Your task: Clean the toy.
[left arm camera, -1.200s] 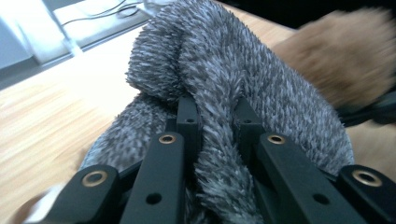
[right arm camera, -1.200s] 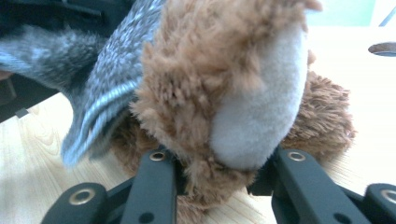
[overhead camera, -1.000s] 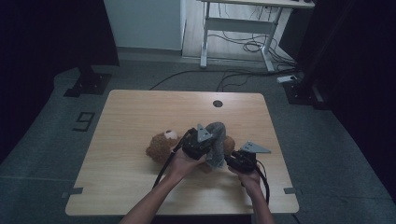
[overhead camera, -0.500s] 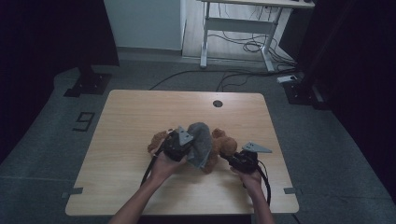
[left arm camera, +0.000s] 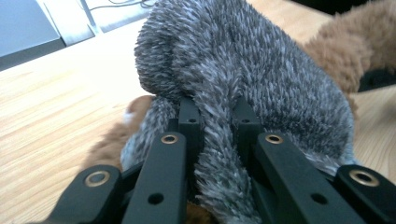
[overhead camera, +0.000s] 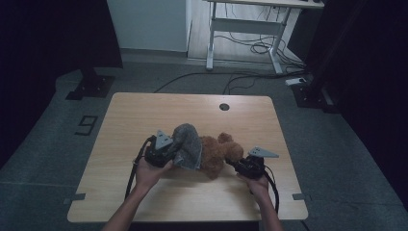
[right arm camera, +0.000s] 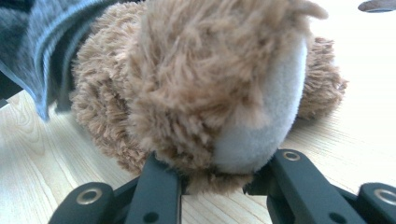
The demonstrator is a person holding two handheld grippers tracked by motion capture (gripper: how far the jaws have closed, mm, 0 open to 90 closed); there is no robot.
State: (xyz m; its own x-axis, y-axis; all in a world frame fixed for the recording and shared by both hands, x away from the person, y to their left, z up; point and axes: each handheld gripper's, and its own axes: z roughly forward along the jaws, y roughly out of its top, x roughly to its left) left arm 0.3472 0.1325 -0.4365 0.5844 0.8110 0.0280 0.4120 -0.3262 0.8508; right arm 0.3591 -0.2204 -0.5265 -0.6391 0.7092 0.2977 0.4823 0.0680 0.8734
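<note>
Wooden table point(overhead camera: 144, 115) in dim room. Grey fuzzy garment point(left arm camera: 261, 79) pinched by left gripper point(left arm camera: 214, 122); teddy bear point(right arm camera: 196, 79), at 3 o'clock of garment, clamped by right gripper point(right arm camera: 212, 175). Dressing judged underway; garment next to be drawn over bear.

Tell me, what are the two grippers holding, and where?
The left gripper pinches a fold of the grey fuzzy cloth. The right gripper clamps the brown teddy bear by one paw.

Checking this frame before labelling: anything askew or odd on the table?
Nothing damaged or spilled. The teddy bear lies on its side, with the grey garment bunched at one end where the left gripper pinches it.
</note>
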